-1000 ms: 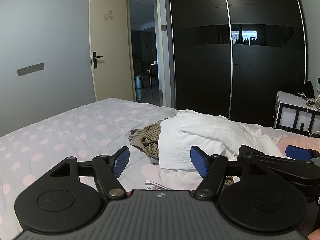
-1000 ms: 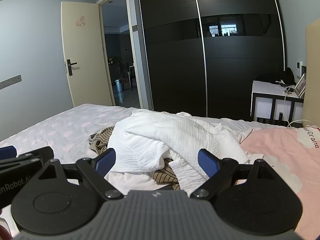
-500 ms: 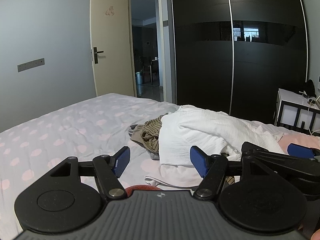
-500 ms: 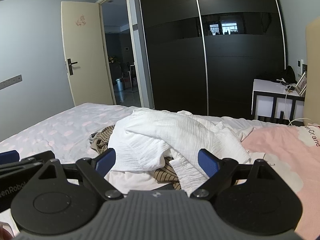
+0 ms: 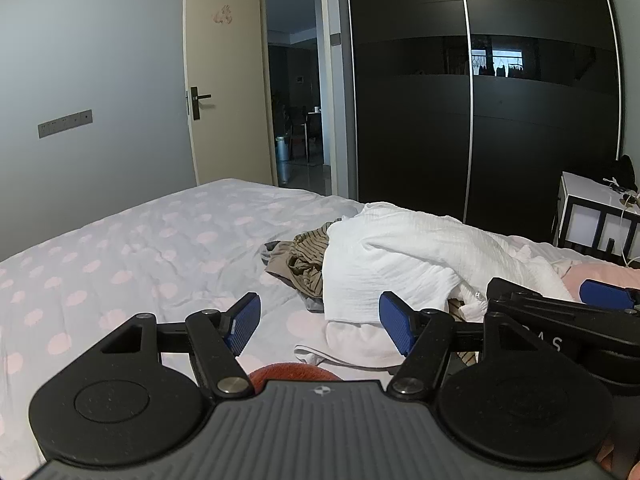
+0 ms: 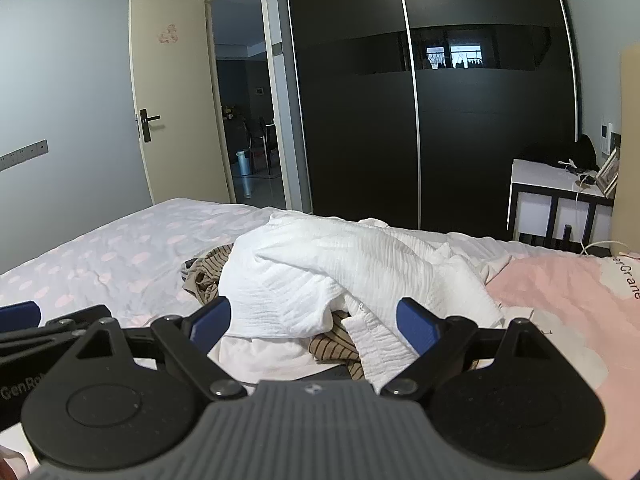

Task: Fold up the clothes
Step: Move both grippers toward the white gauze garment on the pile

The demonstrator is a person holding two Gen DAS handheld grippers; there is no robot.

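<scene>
On polka-dot bed (image 5: 132, 256), unsorted heap: white crinkled garment (image 6: 320, 276) draped over striped brown garment (image 5: 306, 258). Left tongs (image 5: 320, 322) and right tongs (image 6: 314, 320) both released, empty, side by side facing heap, likely lining up first pick; nothing folded yet.

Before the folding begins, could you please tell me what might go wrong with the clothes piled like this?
1. The white garment lies draped over a brown striped garment, so the open right claw may pinch both layers and drag the pile.
2. The heap is crumpled with no clear hem or corner visible, so a first grasp may catch mid-fabric and bunch it.
3. The open left claw sits close beside the right one, so they could collide when reaching.
</scene>
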